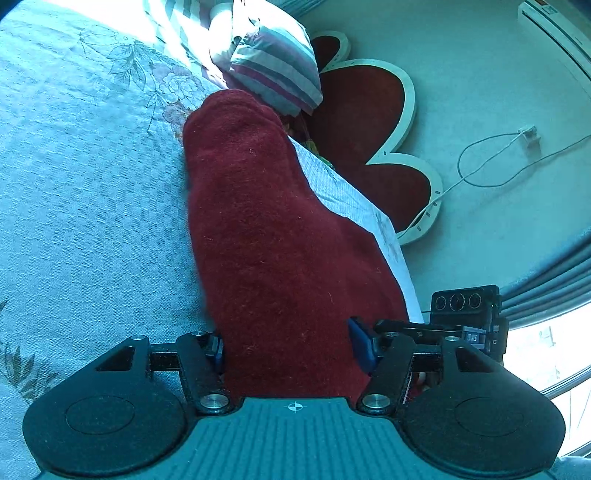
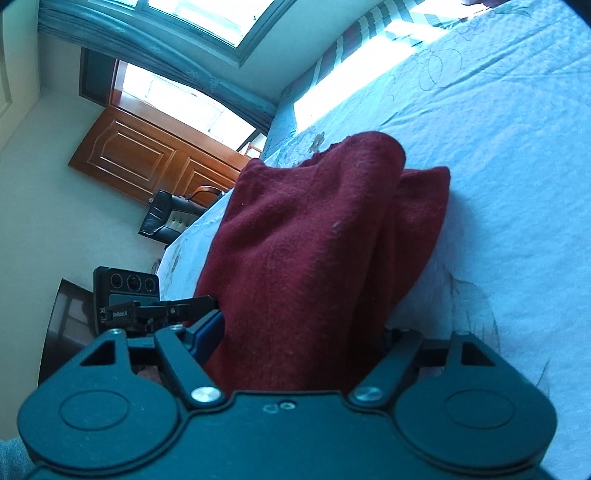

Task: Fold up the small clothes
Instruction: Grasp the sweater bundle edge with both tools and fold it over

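1. Left gripper (image 1: pixel 291 350): jaws part-way in, red garment (image 1: pixel 266 229) bunched between them. The blue pad (image 1: pixel 218 352) on one side sits against the cloth; the other pad (image 1: pixel 360 345) touches the cloth edge. Reads as a grip on the garment.
2. Right gripper (image 2: pixel 301 332): same picture, narrowed on the garment (image 2: pixel 314 258). One blue pad (image 2: pixel 207 332) presses the cloth; the other finger is hidden behind the fabric. Cloth fills the whole gap.
3. Each wrist view shows the other gripper just beside it, at the same end of the garment: seen at the right in the left view (image 1: pixel 465 321) and at the left in the right view (image 2: pixel 147 306).
4. Garment: dark red fleece-like knit, thick, folded over itself with a rounded far end. The near end is lifted at the grippers; the rest runs away from them and rests on the bed (image 1: pixel 92 206).
5. Place on bed: along the bed's side edge, close to it; in the left view the sheet's edge strip shows just beside the cloth.
6. Bed cover: pale blue, floral print, wrinkled. Sunlit patch toward the far end.
7. Striped pillow (image 1: pixel 273 70) beyond the garment's far end, near the same edge.
8. Off the bed, left view: red heart-shaped rug (image 1: pixel 369 122) with white border on the floor, white cable (image 1: pixel 487 170) across it.
9. Right view: wooden door (image 2: pixel 147 155), dark chair (image 2: pixel 166 214) by the bed edge, window (image 2: pixel 207 22) above.
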Available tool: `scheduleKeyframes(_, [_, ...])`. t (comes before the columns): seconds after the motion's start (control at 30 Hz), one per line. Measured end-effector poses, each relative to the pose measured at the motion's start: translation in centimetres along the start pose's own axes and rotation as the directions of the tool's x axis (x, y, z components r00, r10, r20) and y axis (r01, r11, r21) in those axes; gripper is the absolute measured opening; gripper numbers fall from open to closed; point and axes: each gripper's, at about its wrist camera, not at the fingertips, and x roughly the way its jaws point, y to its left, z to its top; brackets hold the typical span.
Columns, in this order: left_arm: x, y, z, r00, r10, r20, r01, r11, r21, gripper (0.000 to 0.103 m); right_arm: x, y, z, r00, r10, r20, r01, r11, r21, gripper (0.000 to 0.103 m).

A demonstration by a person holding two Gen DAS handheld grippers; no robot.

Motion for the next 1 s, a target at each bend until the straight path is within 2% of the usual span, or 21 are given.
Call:
scheduleKeyframes(0.03, [-0.1,0.0,-0.1,1.000,0.009,0.008,-0.009,1.000,-0.006,0.051,0.2,-0.1,0.1,1.000,-0.009,0.000,0.009,1.000,0.016,0.048])
scheduleKeyframes(0.13, [-1.0,-0.8,-0.5,0.999,0.003,0.035,-0.002,1.000,-0.013,0.044,0.3,-0.7,-0.1,1.000,-0.009,0.019,0.008,0.997,0.071,0.042])
scheduleKeyframes(0.33, [-6.0,-6.1,-1.7,0.994,-0.012,0.112,0.006,0.998,0.057,0.044,-3.2,4.8,-1.6,0.995,0.031,0.100,-0.027,0.999,-0.039,0.041])
scheduleKeyframes(0.47, [-11.1,-10.6,-4.2,0.989,0.008,0.150,-0.026,0.993,0.119,0.044,-6.0,9.3,-3.3,0.991,0.052,0.126,-0.038,0.993,-0.111,0.041])
scheduleKeyframes(0.6, [-15.8,-14.0,-7.7,0.984,0.025,0.177,-0.052,0.987,0.150,0.044,-8.5,13.9,-6.6,0.990,0.054,0.133,-0.032,0.986,-0.164,0.041])
scheduleKeyframes(0.73, [-20.2,-16.7,-11.3,0.980,0.009,0.198,-0.045,0.982,0.181,0.044,-10.7,18.2,-10.4,0.986,0.065,0.151,-0.038,0.983,-0.177,0.041])
scheduleKeyframes(1.0, [-27.1,-18.3,-16.9,0.976,-0.052,0.213,0.001,0.972,0.234,0.044,-12.9,26.5,-17.1,0.977,0.023,0.212,0.025,0.975,-0.222,0.041])
